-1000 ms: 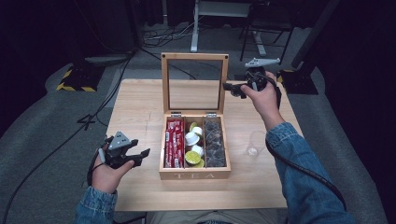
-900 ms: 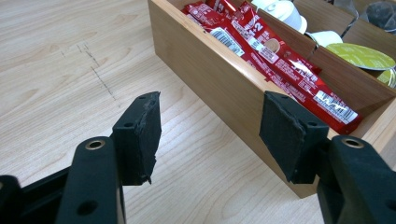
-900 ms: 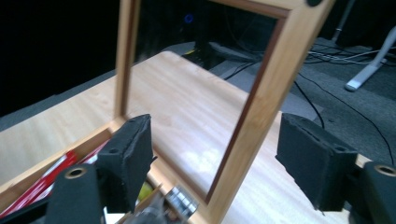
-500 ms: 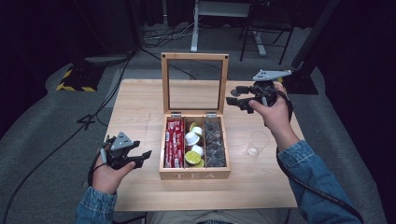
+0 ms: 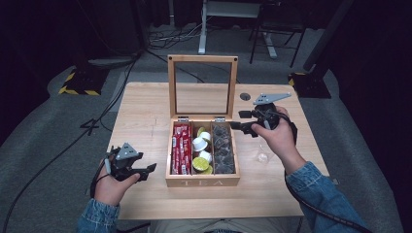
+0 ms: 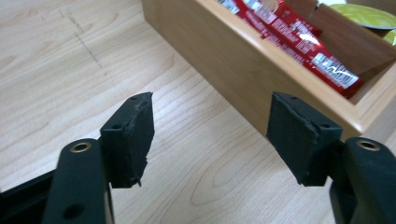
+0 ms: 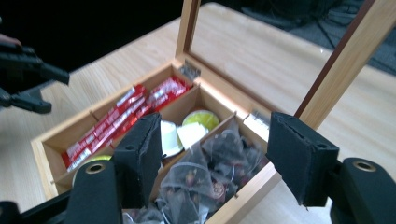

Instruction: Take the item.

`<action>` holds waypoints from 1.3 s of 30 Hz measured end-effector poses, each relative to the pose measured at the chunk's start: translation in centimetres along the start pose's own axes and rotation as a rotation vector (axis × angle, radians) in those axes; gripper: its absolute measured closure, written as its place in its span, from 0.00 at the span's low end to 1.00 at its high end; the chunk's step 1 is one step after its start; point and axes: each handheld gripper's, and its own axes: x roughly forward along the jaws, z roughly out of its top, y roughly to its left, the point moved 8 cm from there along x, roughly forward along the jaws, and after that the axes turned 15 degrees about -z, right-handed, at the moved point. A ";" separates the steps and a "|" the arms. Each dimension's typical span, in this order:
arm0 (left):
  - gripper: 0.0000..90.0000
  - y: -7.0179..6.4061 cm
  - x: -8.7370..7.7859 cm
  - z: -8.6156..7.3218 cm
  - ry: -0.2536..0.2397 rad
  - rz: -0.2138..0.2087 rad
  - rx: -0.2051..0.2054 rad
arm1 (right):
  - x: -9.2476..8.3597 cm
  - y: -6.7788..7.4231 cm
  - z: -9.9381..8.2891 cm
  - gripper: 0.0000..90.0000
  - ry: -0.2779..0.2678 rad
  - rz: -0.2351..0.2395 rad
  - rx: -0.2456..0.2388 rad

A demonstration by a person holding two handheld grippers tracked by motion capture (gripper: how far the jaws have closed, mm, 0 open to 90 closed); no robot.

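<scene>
An open wooden tea box stands mid-table, its glass lid upright. It holds red sachets on the left, white and green capsules in the middle and mesh tea bags on the right. My right gripper hovers by the box's right rim, open; its jaws have just been closing with nothing between them. In the right gripper view the right gripper looks down on the tea bags. My left gripper rests at the front left, open; its jaws have just been opening. The left gripper faces the box wall.
A small clear glass stands on the table right of the box, under my right wrist. A round cable hole sits behind it. Dark floor with cables and chair legs lies beyond the table's far edge.
My right hand has come from beside the lid's right edge toward the front and lower, next to the tea-bag compartment. The left hand has stayed where it was.
</scene>
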 end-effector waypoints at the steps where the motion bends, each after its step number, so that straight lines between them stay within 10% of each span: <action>1: 0.35 0.1 0.0 -0.2 0.003 0.000 -0.012 | 0.3 0.2 -0.3 0.40 0.009 -0.002 -0.006; 21: 0.31 0.9 1.8 -4.2 0.050 0.027 -0.059 | 6.0 3.7 -5.0 0.44 0.130 0.077 -0.096; 39: 0.31 0.7 1.4 -5.7 0.065 0.036 -0.066 | 9.0 3.6 -7.0 0.59 0.230 -0.001 -0.219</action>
